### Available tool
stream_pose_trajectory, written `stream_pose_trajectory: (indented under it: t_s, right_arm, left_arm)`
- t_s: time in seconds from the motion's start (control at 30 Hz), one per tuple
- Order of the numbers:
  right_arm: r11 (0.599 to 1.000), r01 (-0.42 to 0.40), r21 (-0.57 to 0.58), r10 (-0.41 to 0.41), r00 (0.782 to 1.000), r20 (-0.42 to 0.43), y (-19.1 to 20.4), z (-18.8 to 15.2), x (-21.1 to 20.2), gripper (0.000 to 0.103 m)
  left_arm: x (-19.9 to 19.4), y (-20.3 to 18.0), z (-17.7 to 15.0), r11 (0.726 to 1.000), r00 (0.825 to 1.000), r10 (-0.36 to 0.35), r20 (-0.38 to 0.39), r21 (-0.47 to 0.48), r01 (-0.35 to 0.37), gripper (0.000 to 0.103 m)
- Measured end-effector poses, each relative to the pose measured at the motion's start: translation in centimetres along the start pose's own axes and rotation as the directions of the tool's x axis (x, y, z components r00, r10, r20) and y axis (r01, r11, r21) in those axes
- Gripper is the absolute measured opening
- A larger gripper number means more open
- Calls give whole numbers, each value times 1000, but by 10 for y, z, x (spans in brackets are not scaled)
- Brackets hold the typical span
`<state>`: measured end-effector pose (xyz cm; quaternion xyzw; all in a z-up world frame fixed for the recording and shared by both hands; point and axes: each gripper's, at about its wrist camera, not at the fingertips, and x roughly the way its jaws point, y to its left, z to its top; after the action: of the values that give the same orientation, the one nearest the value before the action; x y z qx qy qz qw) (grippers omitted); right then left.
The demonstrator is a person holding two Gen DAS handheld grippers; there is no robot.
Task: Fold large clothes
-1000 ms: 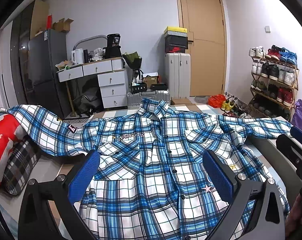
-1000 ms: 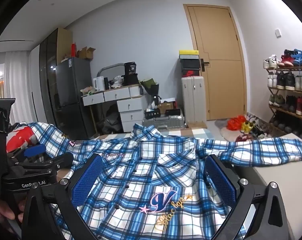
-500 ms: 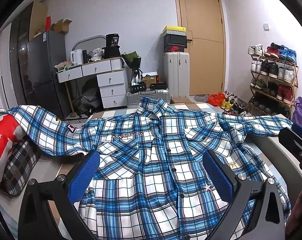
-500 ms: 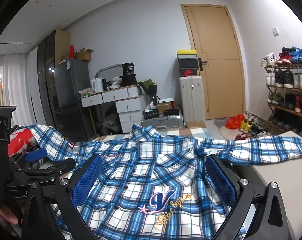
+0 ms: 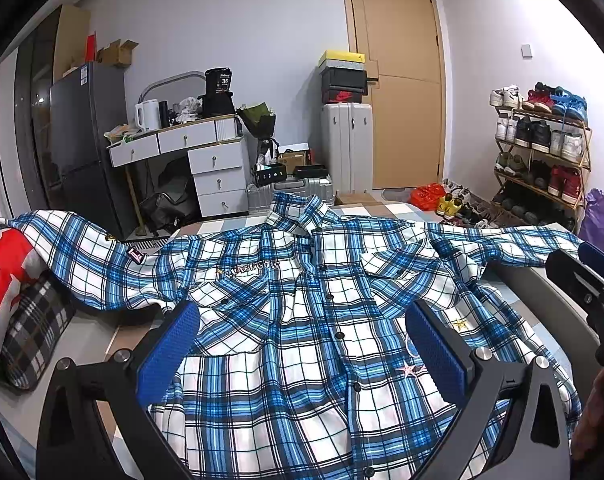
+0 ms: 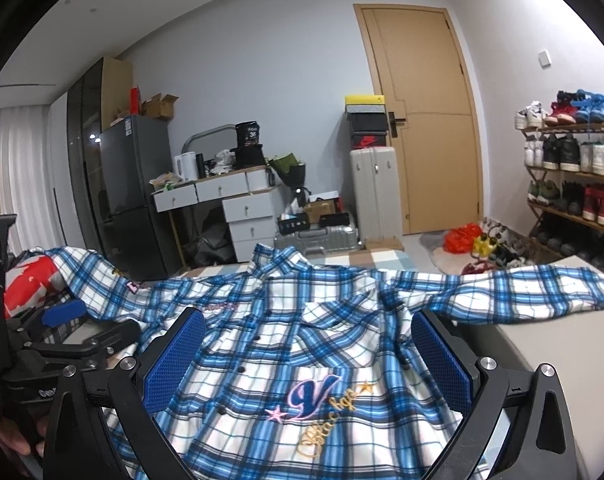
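Bedroom with a tan door (image 5: 398, 80), a desk of white drawers (image 5: 206, 160) and a shoe rack (image 5: 542, 148) holding rows of trainers at far right; drawers closed, contents not visible. The blue plaid shirt (image 5: 302, 320) lies face up, buttoned and spread flat on the bed (image 6: 542, 360), collar far, sleeves stretched left and right, the left one draped over a red-and-plaid pillow (image 5: 14, 292). The left gripper (image 5: 306, 344) and right gripper (image 6: 310, 356) hover above the near hem, fingers spread wide, gripping nothing. Judgement: folding has not started; the next move calls for pinching a sleeve or side edge and carrying it across the body.
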<state>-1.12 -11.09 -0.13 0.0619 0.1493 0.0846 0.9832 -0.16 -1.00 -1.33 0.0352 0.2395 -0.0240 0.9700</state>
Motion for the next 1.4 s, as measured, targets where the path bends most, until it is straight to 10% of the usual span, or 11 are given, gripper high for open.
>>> stream_pose_trajectory:
  t_s: [1.1, 1.4]
  right_arm:
    - [999, -34, 30, 34, 999, -16, 0, 0, 3, 103]
    - [976, 27, 215, 3, 991, -134, -108, 45, 10, 103]
  left_arm:
    - [0, -2, 0, 1000, 1000, -4, -13, 9, 4, 101]
    - [6, -4, -2, 999, 999, -15, -45, 31, 16, 101]
